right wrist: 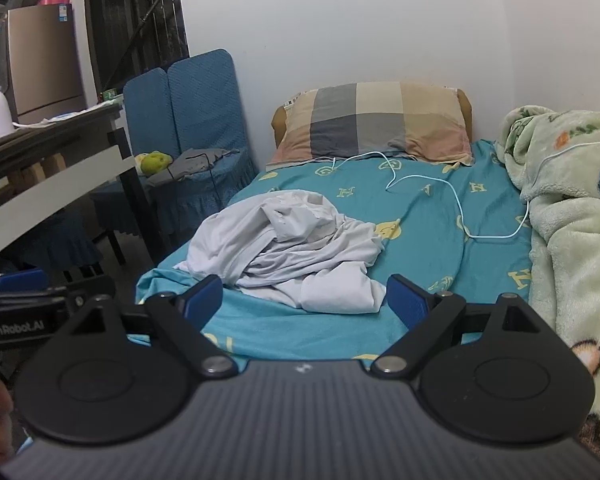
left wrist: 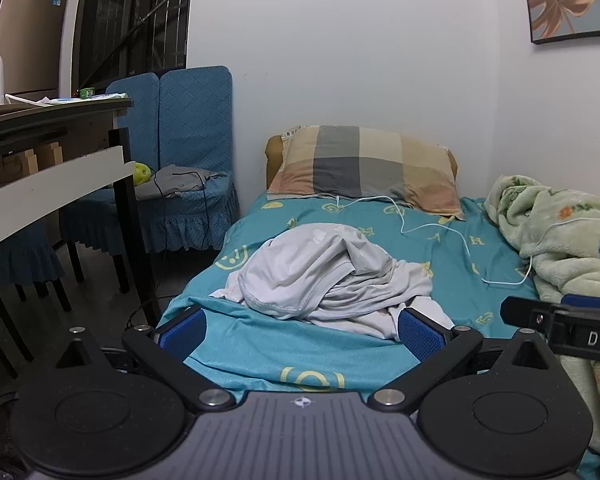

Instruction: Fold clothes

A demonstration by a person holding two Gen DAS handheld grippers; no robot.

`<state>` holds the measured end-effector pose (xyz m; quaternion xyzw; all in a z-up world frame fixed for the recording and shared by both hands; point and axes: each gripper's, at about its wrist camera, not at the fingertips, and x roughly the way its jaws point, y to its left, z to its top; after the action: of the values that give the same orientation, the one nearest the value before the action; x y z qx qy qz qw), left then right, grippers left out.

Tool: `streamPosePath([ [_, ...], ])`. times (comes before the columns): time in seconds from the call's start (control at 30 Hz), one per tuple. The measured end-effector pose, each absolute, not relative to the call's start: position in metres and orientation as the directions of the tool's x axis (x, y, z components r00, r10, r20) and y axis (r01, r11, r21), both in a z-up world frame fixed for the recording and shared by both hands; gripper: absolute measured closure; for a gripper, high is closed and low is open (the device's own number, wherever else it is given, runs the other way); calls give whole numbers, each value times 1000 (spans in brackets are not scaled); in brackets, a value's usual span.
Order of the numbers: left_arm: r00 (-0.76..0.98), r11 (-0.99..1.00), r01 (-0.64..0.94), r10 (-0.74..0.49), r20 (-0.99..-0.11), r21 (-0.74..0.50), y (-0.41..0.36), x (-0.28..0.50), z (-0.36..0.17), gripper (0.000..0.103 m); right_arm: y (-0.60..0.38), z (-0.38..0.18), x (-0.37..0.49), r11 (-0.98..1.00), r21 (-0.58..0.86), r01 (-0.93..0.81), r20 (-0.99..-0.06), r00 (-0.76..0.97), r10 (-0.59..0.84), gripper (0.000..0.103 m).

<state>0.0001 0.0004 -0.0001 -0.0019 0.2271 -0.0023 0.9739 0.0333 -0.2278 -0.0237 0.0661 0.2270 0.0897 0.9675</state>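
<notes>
A crumpled light grey garment (left wrist: 324, 276) lies in a heap on the teal bed sheet (left wrist: 260, 352); it also shows in the right wrist view (right wrist: 288, 248). My left gripper (left wrist: 300, 326) is open and empty, its blue-padded fingers just short of the heap's near edge. My right gripper (right wrist: 304, 298) is open and empty, also just in front of the heap. The right gripper's body shows at the right edge of the left wrist view (left wrist: 560, 320), and the left gripper's body at the left edge of the right wrist view (right wrist: 28, 296).
A checked pillow (left wrist: 364, 168) lies at the head of the bed. A white cable (left wrist: 460, 240) runs across the sheet. A green fleece blanket (left wrist: 560, 240) is bunched along the right. A table (left wrist: 52, 140) and blue-covered chairs (left wrist: 188, 152) stand to the left.
</notes>
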Motion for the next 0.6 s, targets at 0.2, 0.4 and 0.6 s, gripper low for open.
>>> streamPosePath([
  [0.2,884,1000,7,-12,-467,-11,5,2,-9,0,-227,-25,30,974,173,-147,-414,886,208,13],
  [0.4,889,1000,2,1,-457,8,1,-3,-12,0,-227,-26,27,973,177,-151,-401,891,212,13],
  [0.6,886,1000,6,-12,-463,-15,1,-5,-14,0,-228,-27,24,974,171,-149,-398,894,207,13],
])
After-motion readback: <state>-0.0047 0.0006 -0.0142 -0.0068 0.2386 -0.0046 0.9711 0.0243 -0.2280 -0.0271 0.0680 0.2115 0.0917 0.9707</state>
